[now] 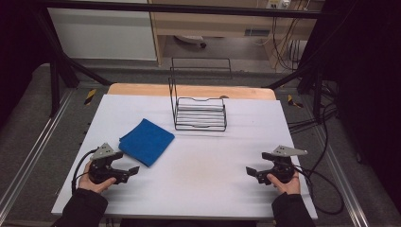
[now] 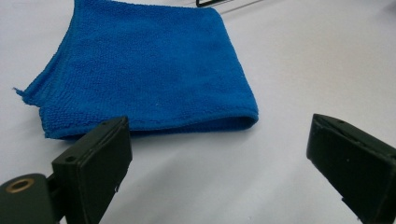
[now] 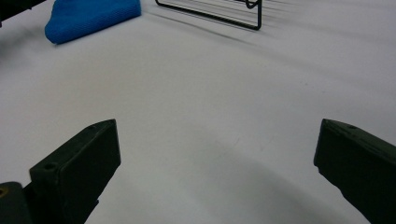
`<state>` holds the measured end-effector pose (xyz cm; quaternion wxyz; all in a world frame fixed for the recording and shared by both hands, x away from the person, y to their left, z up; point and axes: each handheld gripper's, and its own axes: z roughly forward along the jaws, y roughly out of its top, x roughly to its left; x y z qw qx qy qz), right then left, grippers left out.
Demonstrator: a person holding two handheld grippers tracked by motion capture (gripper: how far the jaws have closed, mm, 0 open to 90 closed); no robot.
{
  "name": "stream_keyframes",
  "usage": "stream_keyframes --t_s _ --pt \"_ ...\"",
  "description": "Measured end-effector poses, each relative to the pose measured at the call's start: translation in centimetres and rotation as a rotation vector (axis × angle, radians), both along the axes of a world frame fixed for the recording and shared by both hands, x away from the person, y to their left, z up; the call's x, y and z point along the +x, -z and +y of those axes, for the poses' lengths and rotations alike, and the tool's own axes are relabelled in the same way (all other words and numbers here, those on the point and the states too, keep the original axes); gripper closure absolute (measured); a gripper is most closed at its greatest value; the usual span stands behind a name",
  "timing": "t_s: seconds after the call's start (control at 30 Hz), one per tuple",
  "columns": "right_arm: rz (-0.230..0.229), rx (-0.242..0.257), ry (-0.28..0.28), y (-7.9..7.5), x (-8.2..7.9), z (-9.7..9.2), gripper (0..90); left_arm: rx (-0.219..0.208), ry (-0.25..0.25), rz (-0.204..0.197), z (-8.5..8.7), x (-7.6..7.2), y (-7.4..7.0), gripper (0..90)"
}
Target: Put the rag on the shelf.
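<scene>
The high view is read from left to right: at lower left the left gripper [image 1: 126, 173] is held low over the white table [image 1: 203, 184], jaws spread and empty, aimed at the folded blue cloth [image 1: 147, 141] just beyond it at centre left, probably for a pick-up. A black wire rack [image 1: 199, 112] is set at upper centre, seemingly as a destination. At lower right the right gripper [image 1: 252, 172] is likewise released and empty, well apart from the cloth.
</scene>
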<state>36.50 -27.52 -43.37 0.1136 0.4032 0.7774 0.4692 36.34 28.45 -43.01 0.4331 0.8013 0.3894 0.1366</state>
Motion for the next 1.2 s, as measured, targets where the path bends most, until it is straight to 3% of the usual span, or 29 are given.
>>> stream_keyframes --t_s 0.5,0.7,0.97,1.13,1.2 --pt "0.007 0.000 -0.005 0.0 -0.1 0.4 1.2 0.008 -0.008 0.000 -0.8 0.2 -0.7 7.7" --pt "0.009 -0.005 -0.006 0.1 -0.1 0.5 1.1 0.038 -0.014 0.005 -2.0 0.8 -1.7 10.6" --pt "0.010 -0.008 -0.004 0.1 -0.1 0.5 1.1 0.082 -0.018 0.014 -4.7 2.0 -2.6 20.6" --pt "0.007 -0.010 -0.004 0.1 0.0 0.5 1.2 0.118 0.002 0.065 -6.5 2.8 -1.6 27.9" --pt "0.010 -0.011 -0.003 0.1 -0.1 0.5 1.2 0.143 -0.005 0.073 -6.9 3.0 -0.9 35.1"
